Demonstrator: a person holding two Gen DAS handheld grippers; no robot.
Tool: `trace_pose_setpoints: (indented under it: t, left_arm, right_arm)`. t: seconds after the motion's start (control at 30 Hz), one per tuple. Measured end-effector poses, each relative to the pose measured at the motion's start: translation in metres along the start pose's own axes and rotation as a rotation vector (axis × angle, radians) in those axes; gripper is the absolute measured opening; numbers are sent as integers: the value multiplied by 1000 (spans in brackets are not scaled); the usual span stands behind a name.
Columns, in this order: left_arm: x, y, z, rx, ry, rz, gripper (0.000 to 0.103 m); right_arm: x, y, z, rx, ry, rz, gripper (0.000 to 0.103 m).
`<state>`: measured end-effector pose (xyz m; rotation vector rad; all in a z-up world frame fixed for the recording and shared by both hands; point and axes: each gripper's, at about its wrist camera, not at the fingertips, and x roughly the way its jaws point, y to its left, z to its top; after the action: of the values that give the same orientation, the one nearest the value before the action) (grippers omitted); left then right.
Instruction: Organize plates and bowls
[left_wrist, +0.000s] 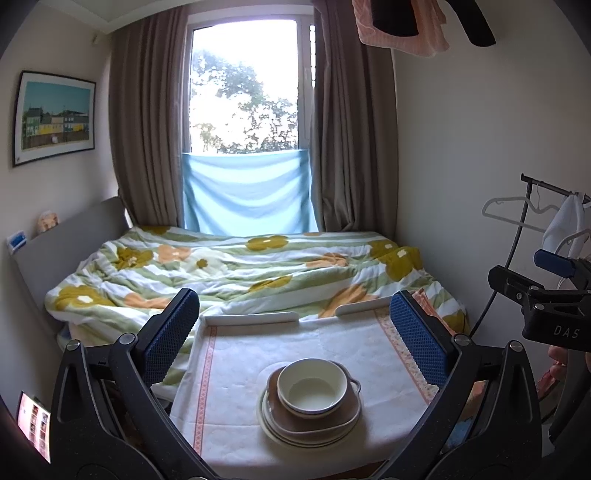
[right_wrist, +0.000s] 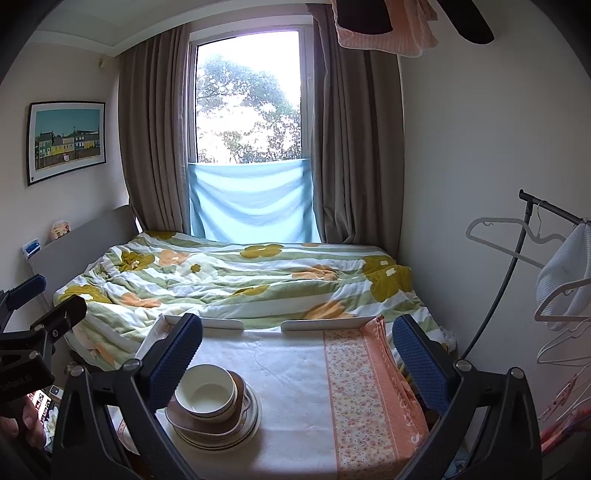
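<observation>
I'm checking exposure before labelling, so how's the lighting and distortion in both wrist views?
Left wrist: window blown out, fisheye bends the walls, cream bowl evenly lit and sharp. Right wrist: same window glare, bowl sharp, corners vignetted black.

The plates (left_wrist: 310, 430) under the bowl (left_wrist: 312, 386) show only their rims, so their number cannot be told, while the left gripper's finger (right_wrist: 173, 363) hides the stack's left edge and the phone (left_wrist: 34, 424) is cut off.
</observation>
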<state>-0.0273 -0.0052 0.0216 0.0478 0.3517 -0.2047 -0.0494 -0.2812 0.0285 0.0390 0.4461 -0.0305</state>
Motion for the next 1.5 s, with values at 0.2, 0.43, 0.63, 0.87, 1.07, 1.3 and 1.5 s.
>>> trace_pose_setpoints:
  t: [0.2, 0.43, 0.63, 0.87, 1.07, 1.3, 1.5]
  left_arm:
    - [1, -4, 0, 2, 2, 9, 103]
    - [0, -5, -2, -25, -6, -5, 103]
    - [-1, -9, -4, -17, -5, 2, 103]
    - [-1, -9, -4, -22, 1, 3, 103]
    - [-1, -7, -4, -25, 3, 1, 103]
    - [-1, -5, -4, -30, 4, 7, 103]
    - [0, -3, -4, -34, 14, 7, 103]
  right_arm:
    - [0, -1, 0, 1, -1, 0, 102]
    - [1, 0, 1, -6, 4, -2, 102]
    - [1, 1, 1, -8, 4, -7, 102]
    - [2, 3, 1, -13, 7, -11, 102]
    - [2, 4, 1, -15, 7, -11, 102]
    - [2, 4, 1, -15, 7, -11, 102]
    - [2, 5, 1, -12, 9, -14, 102]
